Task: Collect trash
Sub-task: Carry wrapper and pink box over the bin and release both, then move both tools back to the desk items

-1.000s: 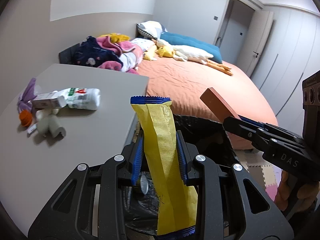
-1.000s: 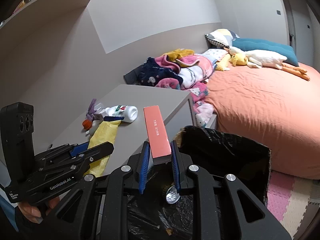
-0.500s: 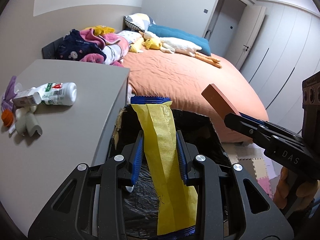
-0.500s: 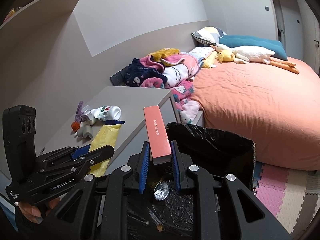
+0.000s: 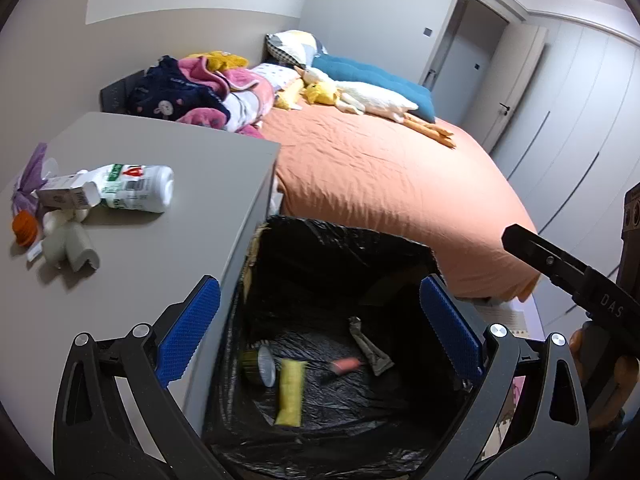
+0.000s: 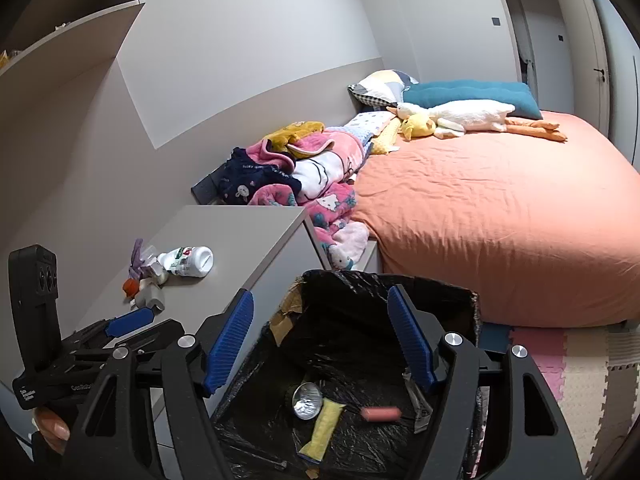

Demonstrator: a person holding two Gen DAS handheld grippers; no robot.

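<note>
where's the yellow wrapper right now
The yellow wrapper lies at the bottom of the black-lined trash bin in both wrist views, beside the shiny can and left of the blurred pink box.

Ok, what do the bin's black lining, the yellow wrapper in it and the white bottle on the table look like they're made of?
Bin liner: thin glossy plastic film, going by its crinkles and sheen.
Yellow wrapper: looks like flexible plastic or foil packaging, flat and matte; its texture is too small to tell.
White bottle: probably smooth rigid plastic with a printed label, lying on its side on the grey table.
</note>
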